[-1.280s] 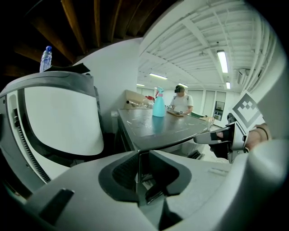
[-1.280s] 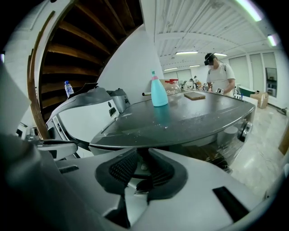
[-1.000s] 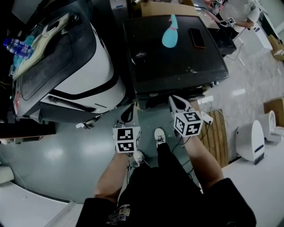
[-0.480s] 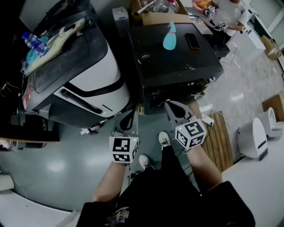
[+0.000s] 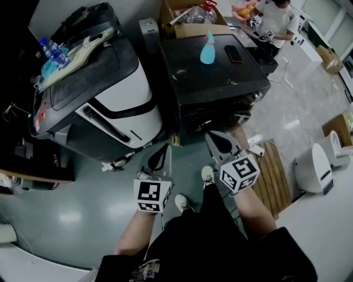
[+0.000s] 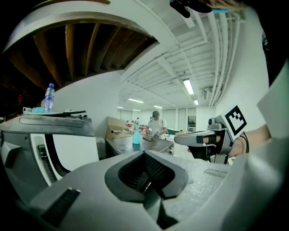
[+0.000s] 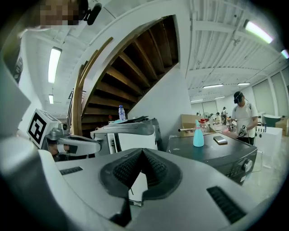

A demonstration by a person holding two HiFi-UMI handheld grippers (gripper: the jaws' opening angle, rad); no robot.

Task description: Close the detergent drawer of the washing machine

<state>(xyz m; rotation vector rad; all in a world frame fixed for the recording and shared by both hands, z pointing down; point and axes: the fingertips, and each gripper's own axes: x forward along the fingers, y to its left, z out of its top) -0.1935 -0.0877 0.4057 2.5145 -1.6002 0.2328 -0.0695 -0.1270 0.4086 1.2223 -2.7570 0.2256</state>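
Note:
The dark washing machine (image 5: 215,77) stands straight ahead, and its front panel (image 5: 220,115) is seen steeply from above. I cannot make out the detergent drawer on it. In the right gripper view the machine (image 7: 212,153) shows a round knob (image 7: 247,165) on its front. My left gripper (image 5: 160,151) is shut and empty, hanging over the floor short of the machine's left corner. My right gripper (image 5: 217,139) is also shut and empty, just before the front panel and apart from it. Each gripper appears in the other's view: the right gripper (image 6: 198,137), the left gripper (image 7: 76,144).
A blue bottle (image 5: 207,48) and a phone (image 5: 232,53) lie on the machine's top. A white and black machine (image 5: 110,93) with a water bottle (image 5: 53,50) stands at the left. A cardboard box (image 5: 187,16) and a person (image 5: 273,19) are behind, a wooden pallet (image 5: 273,165) to the right.
Both grippers have drawn back from the machine's front toward me and risen, both staying shut. The head view has lifted, so the machines sit higher in the picture.

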